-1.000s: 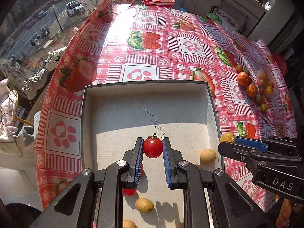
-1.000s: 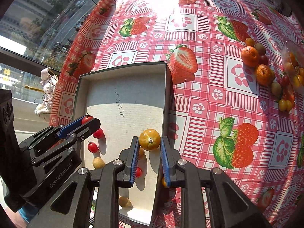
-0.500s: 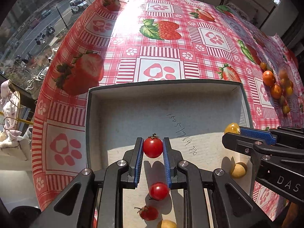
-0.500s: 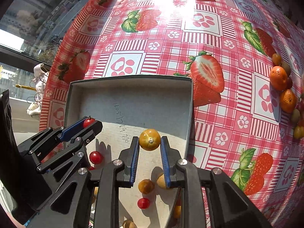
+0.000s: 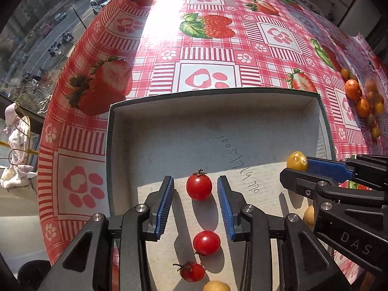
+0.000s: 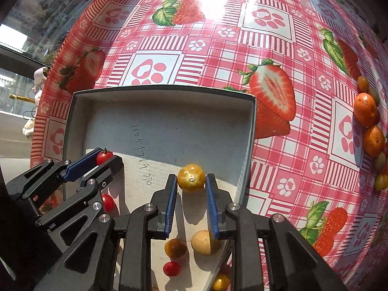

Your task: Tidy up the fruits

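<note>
While the left tool (image 5: 196, 189) hangs over the shallow grey box (image 5: 110, 131), its blue-padded fingers stand spread, with a red cherry tomato (image 5: 199, 186) between them and a clear gap on each side, resting on the box floor. That tomato is glossy, round, and carries a dark stem at twelve o'clock. At six o'clock from it lie a second red tomato (image 5: 206, 242) and a third (image 5: 192, 271). Handwritten digits (image 5: 238, 163) cross the floor, not surely readable; "DAS" is printed on the right tool's body at four o'clock. From the right wrist, the right tool (image 6: 191, 189) has its pads against both flanks of a yellow tomato (image 6: 191, 177), pinching it above the box floor; it is amber with a pale stem scar. Loose oranges (image 6: 365, 112) sit on the strawberry-print bench (image 6: 278, 36) at three o'clock.
</note>
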Action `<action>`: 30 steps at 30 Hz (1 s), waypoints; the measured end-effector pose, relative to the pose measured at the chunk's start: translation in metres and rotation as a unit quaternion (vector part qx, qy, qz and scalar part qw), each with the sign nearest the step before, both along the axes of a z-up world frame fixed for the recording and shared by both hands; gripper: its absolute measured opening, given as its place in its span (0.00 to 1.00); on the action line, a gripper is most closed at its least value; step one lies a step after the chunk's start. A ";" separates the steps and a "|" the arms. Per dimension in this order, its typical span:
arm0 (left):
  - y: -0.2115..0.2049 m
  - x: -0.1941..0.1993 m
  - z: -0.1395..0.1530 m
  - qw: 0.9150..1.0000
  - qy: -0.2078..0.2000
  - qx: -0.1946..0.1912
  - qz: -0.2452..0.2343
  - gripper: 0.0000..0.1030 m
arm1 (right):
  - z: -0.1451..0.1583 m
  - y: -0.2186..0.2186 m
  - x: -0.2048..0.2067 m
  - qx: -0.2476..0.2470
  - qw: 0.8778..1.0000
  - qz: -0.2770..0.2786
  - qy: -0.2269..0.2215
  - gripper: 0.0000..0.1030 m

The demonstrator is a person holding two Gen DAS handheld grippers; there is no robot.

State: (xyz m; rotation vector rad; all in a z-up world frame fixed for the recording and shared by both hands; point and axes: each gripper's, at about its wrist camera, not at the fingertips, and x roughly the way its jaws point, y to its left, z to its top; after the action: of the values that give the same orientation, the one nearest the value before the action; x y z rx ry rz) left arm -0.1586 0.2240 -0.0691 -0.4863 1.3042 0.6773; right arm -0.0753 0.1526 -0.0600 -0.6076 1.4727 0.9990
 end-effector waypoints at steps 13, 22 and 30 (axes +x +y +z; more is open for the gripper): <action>-0.012 -0.022 0.020 1.000 -0.014 -0.017 0.000 0.92 | 0.035 -0.018 -0.005 0.033 0.999 -0.009 0.035 0.79; -0.043 -0.028 0.051 1.000 -0.023 0.006 -0.016 1.00 | 0.064 -0.058 -0.009 0.020 0.999 -0.026 0.017 0.84; -0.064 -0.044 0.056 0.999 0.041 0.003 -0.028 1.00 | 0.084 -0.088 -0.017 -0.007 1.000 -0.020 -0.018 0.84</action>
State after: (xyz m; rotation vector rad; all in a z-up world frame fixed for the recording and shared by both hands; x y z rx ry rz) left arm -0.2025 0.1601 -0.0131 -0.4184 1.3869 0.6600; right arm -0.0926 0.0647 0.0244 -0.6009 1.4563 0.9431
